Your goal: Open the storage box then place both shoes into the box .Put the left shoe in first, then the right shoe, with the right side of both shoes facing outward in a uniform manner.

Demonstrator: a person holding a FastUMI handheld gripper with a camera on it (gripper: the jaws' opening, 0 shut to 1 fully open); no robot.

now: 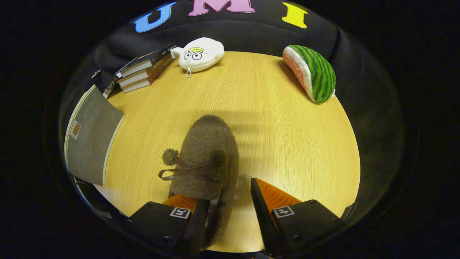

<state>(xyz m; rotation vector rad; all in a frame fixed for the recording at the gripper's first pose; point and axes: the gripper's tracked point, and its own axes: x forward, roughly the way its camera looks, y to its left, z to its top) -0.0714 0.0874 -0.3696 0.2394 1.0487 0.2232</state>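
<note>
Gripper (230, 201) over the furry shoe (206, 158)

Fingers stand apart; the shoe's heel lies between them, against the left finger, long axis pointing ahead across the desk (287, 136).

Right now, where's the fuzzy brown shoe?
The brown shoe lies on the wooden table, its heel between the open gripper fingers, right of the grey storage box.

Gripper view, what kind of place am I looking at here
Likely a staged tabletop in a demo booth, not a lived-in room: a bare wooden table with black cloth behind, props like a watermelon plush and stacked books, and an open gripper straddling a fuzzy brown shoe.
</note>
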